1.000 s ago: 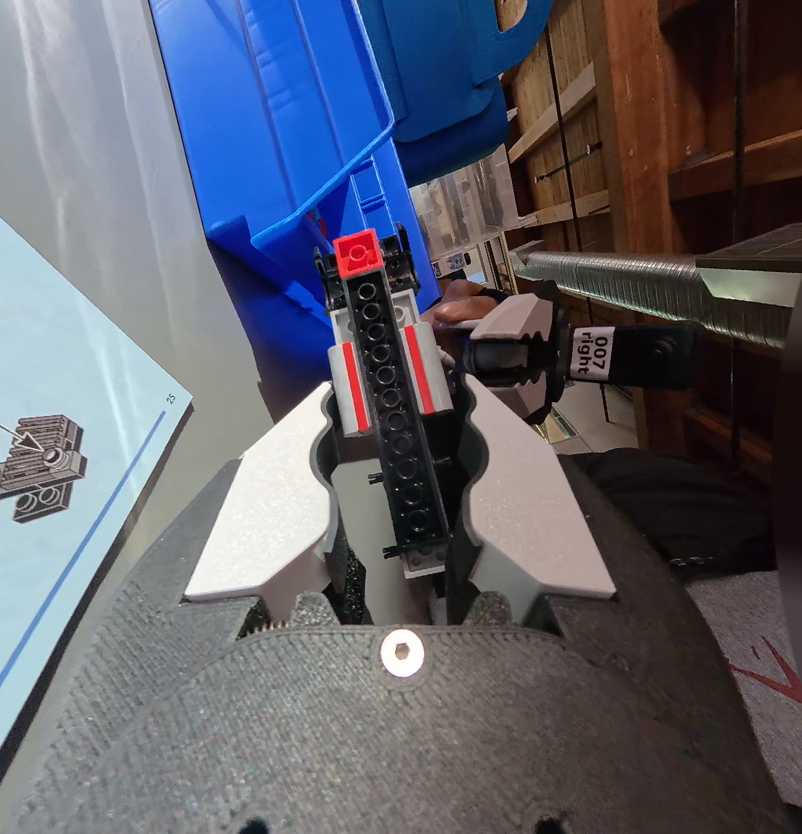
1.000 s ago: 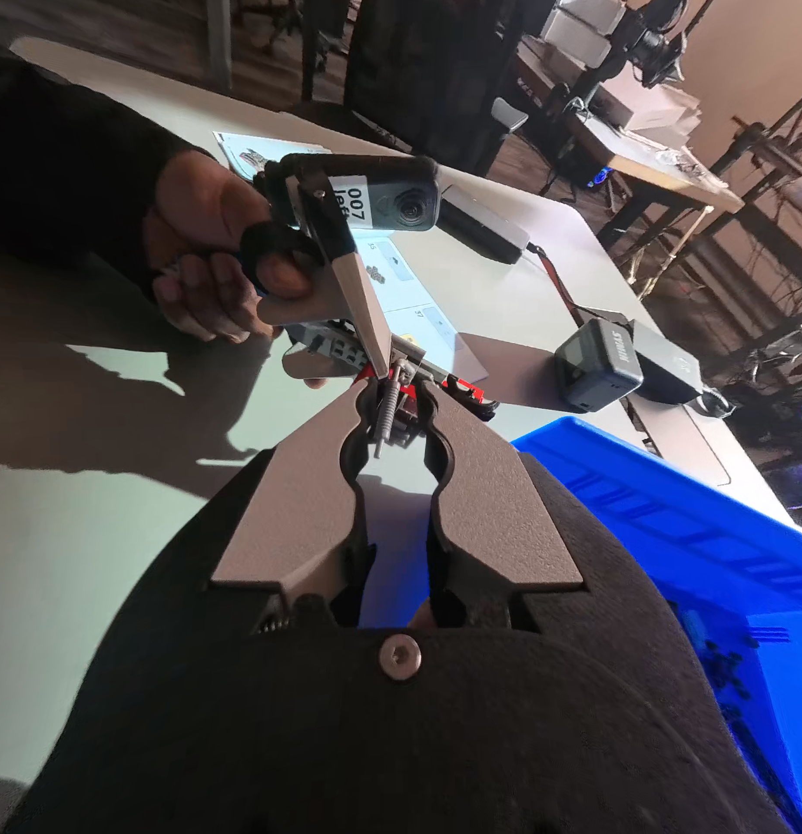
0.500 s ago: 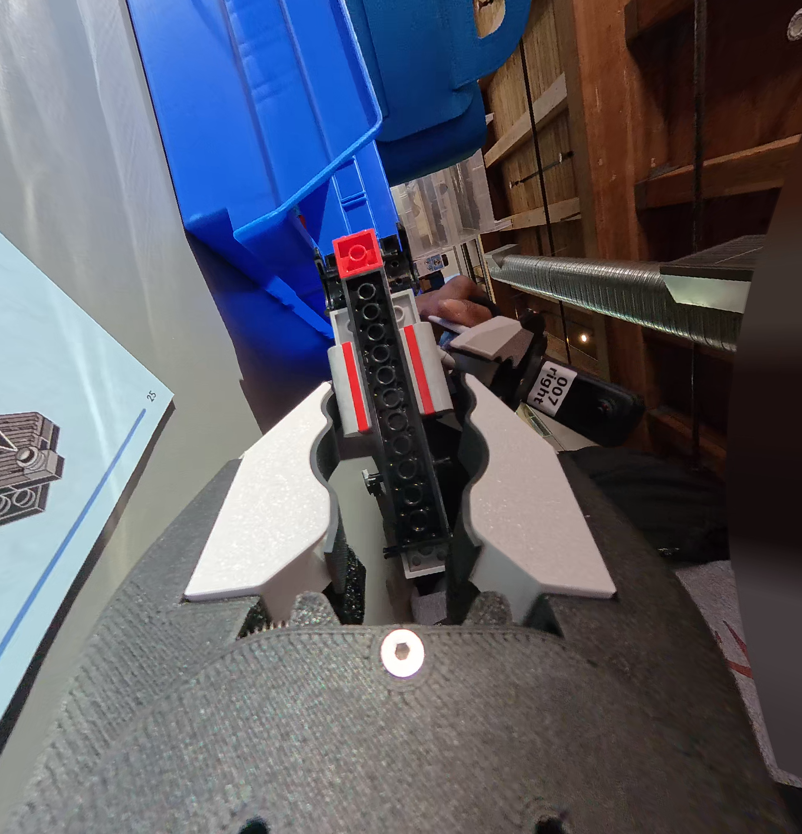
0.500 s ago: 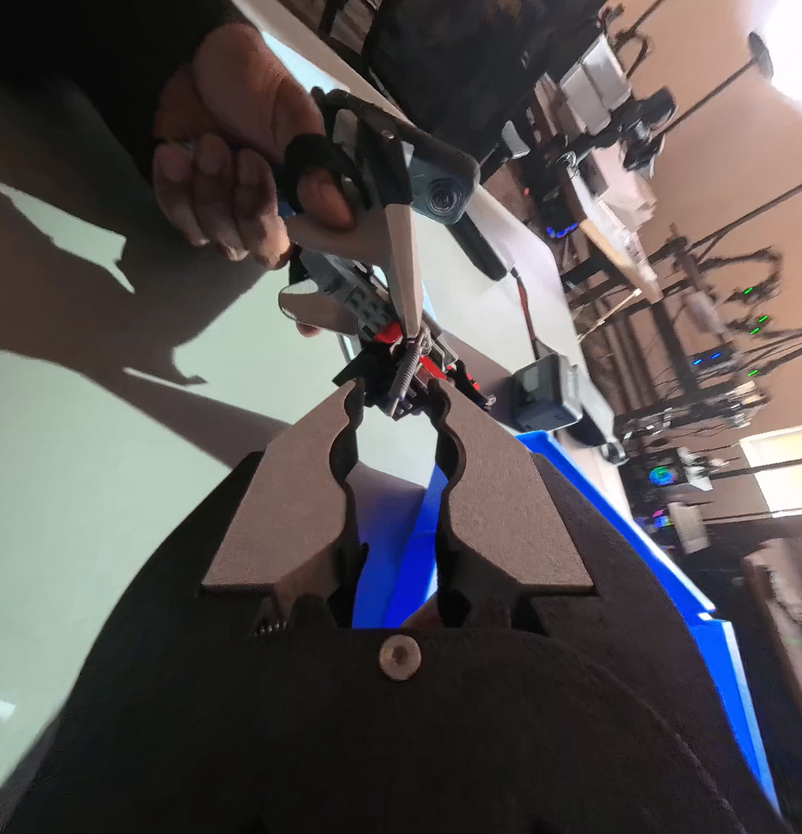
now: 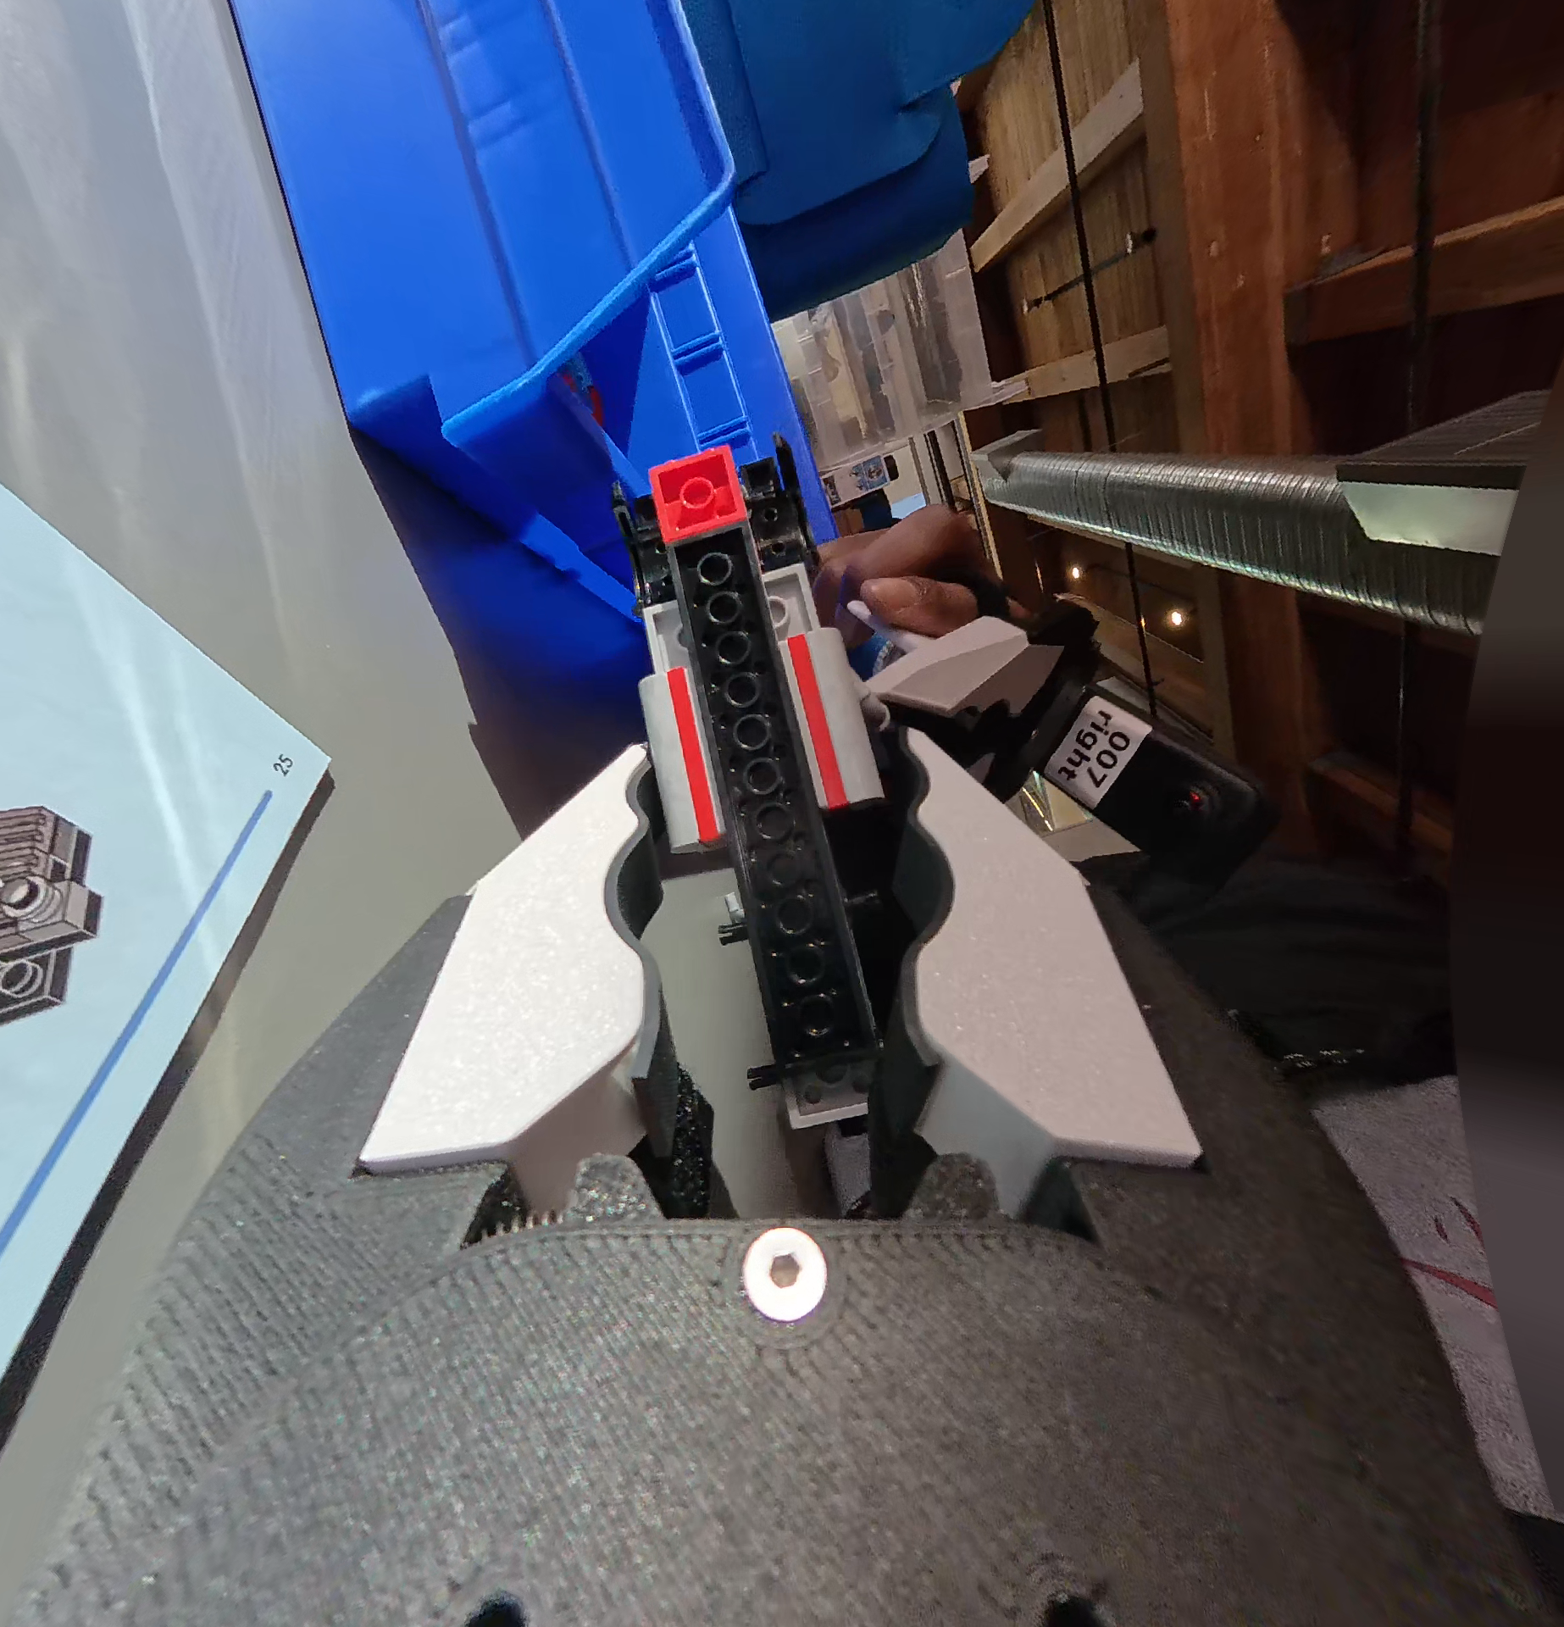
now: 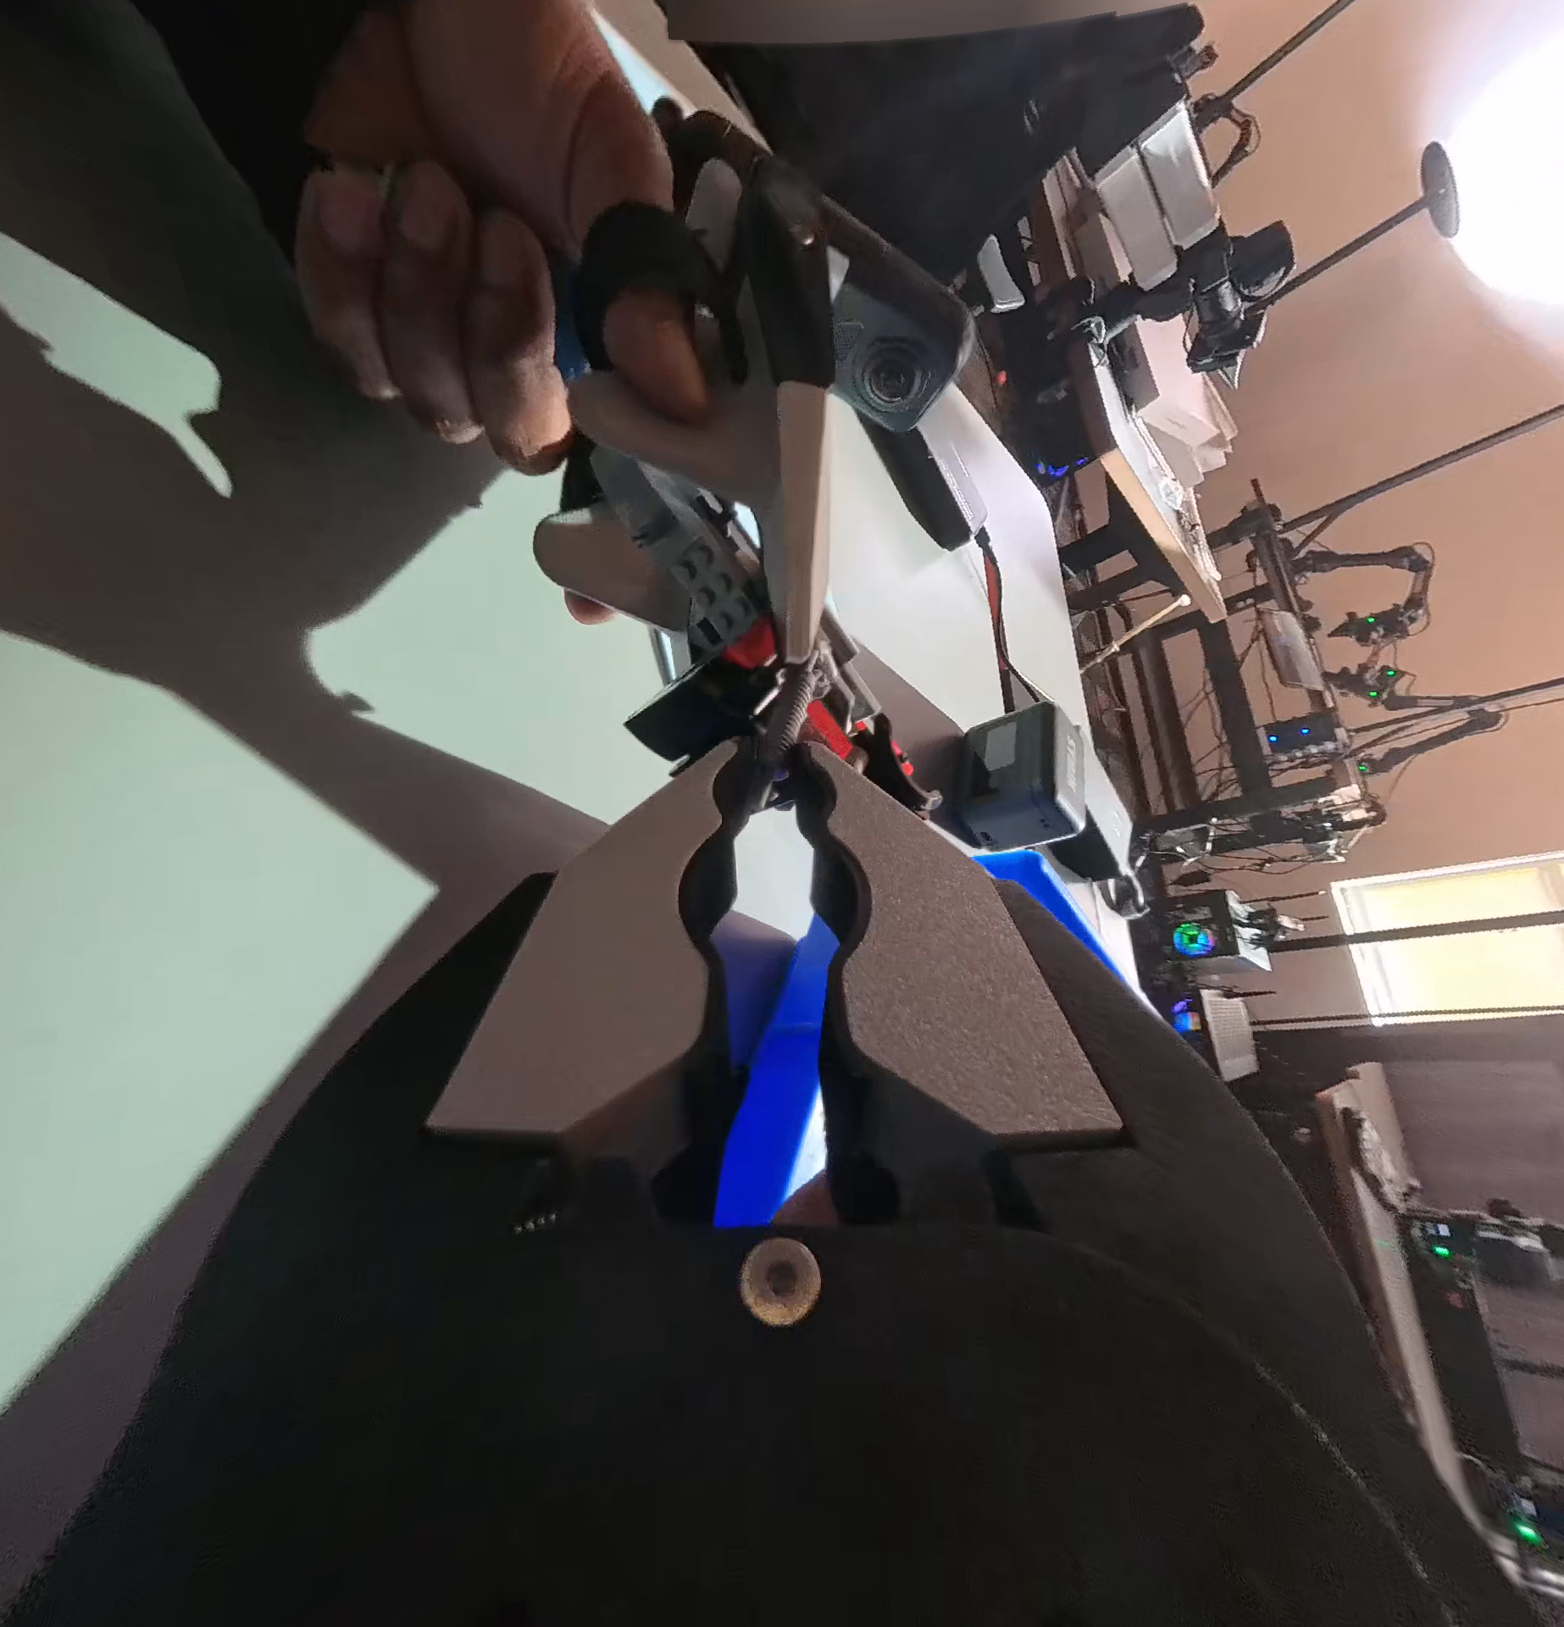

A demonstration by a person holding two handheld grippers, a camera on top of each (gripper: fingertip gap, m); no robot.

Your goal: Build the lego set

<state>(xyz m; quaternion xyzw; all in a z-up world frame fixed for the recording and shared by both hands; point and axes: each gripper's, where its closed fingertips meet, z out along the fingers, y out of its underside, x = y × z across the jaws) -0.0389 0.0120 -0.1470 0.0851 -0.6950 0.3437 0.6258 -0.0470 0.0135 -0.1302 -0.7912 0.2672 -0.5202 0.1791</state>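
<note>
My left gripper (image 5: 774,766) is shut on the lego model (image 5: 743,695), a long black holed beam with grey, red-striped side pieces and a red brick (image 5: 697,504) at its far tip. My right gripper (image 6: 771,757) is shut on a small metal spring piece (image 6: 787,704) whose far end touches the model (image 6: 717,599). In the right wrist view the left gripper (image 6: 708,616) holds the model above the table. In the left wrist view the right gripper (image 5: 946,673) sits against the model's right side, with a person's hand behind it.
A blue bin (image 5: 497,220) stands just beyond the model and shows in the right wrist view (image 6: 1051,889). An open instruction booklet (image 5: 101,792) lies on the grey table (image 6: 145,880). A small black camera (image 6: 1020,775) sits near the bin. Only a small space, under 4 cm, lies between the two pairs of fingers.
The right gripper has rolled and closed in on the model with the spring piece still in it. The left gripper kept its hold and tilted slightly.
</note>
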